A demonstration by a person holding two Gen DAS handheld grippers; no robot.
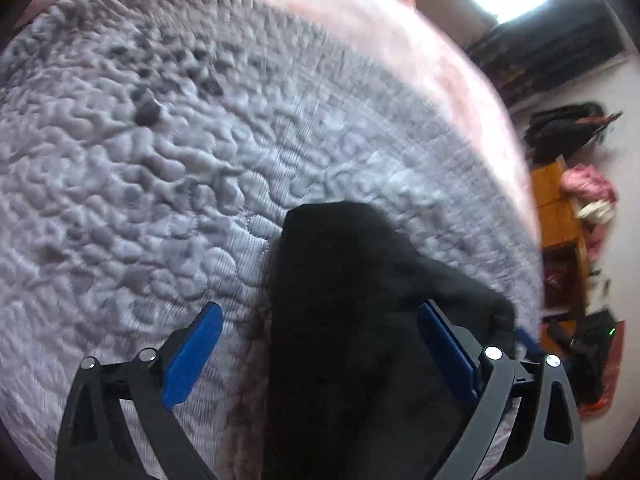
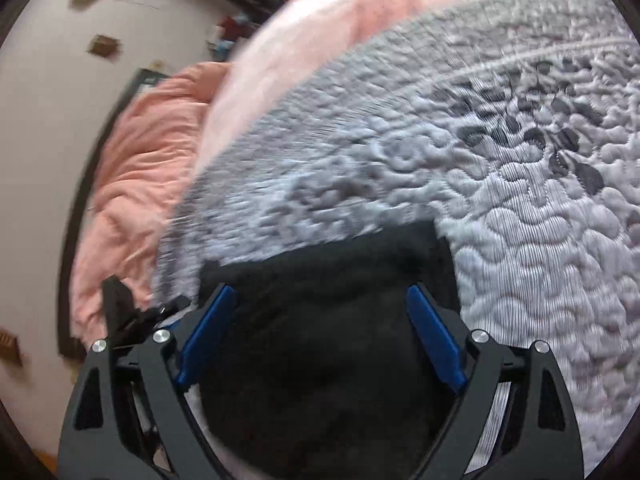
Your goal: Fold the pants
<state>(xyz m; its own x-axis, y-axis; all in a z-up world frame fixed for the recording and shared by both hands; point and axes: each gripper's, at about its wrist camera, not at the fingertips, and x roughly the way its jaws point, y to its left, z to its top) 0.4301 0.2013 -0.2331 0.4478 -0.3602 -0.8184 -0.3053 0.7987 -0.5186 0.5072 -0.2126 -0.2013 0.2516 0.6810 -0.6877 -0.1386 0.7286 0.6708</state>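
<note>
The black pants (image 1: pixel 360 320) lie on the grey quilted bedspread (image 1: pixel 140 180) of the bed, and both claws sit low over them with blue pads spread wide, so this looks like the moment between one fold and the next grasp, not a carry. In the left wrist view the left claw (image 1: pixel 320 344) is released: its left pad rests over bare quilt and its right pad sits at the far side of a narrow dark band of cloth, which runs up between the two and ends in a rounded edge ahead. In the right wrist view the right claw (image 2: pixel 320 332) is likewise released, straddling a wider dark panel whose straight front edge lies just ahead of the pads. Nothing is pinched in either. How many folds are already made is hard to tell, since the fabric is dark and the pictures are blurred. The next move probably calls for each claw to settle onto an edge, clench through all layers, and lift evenly. Both claws point forward and tilt downward, near the cloth. A pink blanket (image 2: pixel 132 184) lies beyond the quilt.
</note>
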